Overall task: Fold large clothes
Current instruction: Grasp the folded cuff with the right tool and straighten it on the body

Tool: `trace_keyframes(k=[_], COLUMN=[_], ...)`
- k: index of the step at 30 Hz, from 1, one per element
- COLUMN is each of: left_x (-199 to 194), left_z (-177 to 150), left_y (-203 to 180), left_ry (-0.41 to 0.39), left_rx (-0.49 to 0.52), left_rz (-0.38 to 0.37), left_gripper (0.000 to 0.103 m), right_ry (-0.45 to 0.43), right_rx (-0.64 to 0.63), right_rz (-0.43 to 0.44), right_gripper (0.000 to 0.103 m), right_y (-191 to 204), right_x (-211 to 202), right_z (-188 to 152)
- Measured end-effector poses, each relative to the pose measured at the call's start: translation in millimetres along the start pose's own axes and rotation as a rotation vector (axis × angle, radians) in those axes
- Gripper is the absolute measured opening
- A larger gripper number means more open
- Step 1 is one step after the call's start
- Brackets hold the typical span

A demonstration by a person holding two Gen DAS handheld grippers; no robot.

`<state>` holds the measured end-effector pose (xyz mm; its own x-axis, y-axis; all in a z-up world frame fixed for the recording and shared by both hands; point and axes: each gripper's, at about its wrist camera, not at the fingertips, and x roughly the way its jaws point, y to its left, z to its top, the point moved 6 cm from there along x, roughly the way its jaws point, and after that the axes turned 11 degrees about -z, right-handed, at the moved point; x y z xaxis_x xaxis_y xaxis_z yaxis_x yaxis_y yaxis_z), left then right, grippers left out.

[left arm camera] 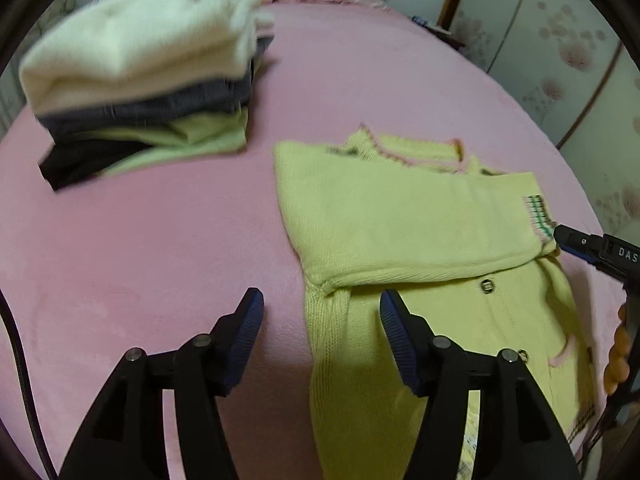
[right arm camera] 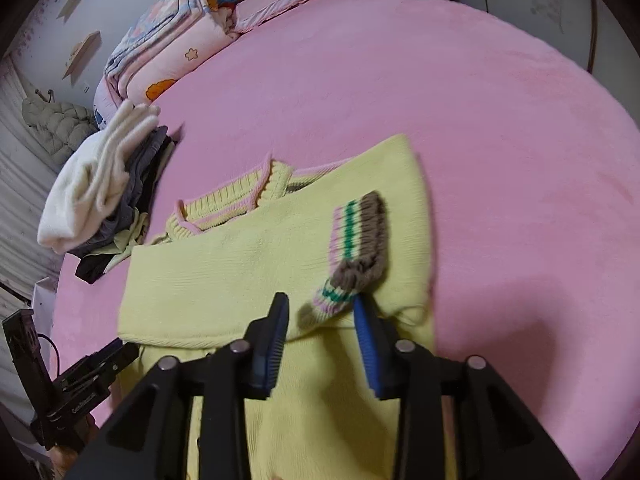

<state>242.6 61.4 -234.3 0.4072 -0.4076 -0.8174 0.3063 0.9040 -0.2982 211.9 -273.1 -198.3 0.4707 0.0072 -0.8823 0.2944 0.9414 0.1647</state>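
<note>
While the yellow knit cardigan lies half-folded on the pink bedspread, one sleeve laid across its body, both grippers are spread and hold nothing. The right gripper brackets the striped cuff; the left gripper straddles the near sleeve fold. Pinch both at their edges and lift together, I'd judge, so the next fold lands square.
</note>
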Motion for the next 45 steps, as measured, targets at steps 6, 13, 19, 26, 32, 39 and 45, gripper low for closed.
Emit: trace_keyframes(k=[6, 13, 19, 26, 32, 39, 45], left_x=[-19.7, 6.4, 60.2, 90.2, 88.0, 79.7, 56.5], left_z=[29.0, 60.9, 64.9, 54.0, 53.4, 52.3, 53.8], left_y=[-19.3, -47.7, -45.4, -27.8, -25.3, -29.9, -34.5], left_ry=[-0.076, -0.11, -0.059, -0.01, -0.015, -0.012, -0.029], left_rx=[0.015, 0.012, -0.044, -0.081, -0.087, -0.085, -0.096], left_rz=[-0.053, -0.12, -0.104, -0.069, -0.06, -0.027, -0.013], left_gripper=[0.059, 0.059, 0.05, 0.039, 0.038, 0.038, 0.06], right_ry=[-0.132, -0.18, -0.116, -0.055, -0.046, -0.049, -0.067], right_rx=[-0.074, -0.217, -0.292, -0.291, -0.183, -0.146, -0.138], right_rz=[-0.045, -0.014, -0.014, -0.119, -0.096, -0.082, -0.092], right_gripper=[0.035, 0.035, 0.034, 0.021, 0.0, 0.002, 0.003], right_y=[1.5, 56.3, 84.7, 54.3, 15.2, 12.9, 11.1], right_x=[-35.2, -27.6, 17.8, 53.6, 48.7, 35.8, 14.6], right_z=[15.6, 30.2, 29.9, 23.8, 29.1, 26.7, 27.3])
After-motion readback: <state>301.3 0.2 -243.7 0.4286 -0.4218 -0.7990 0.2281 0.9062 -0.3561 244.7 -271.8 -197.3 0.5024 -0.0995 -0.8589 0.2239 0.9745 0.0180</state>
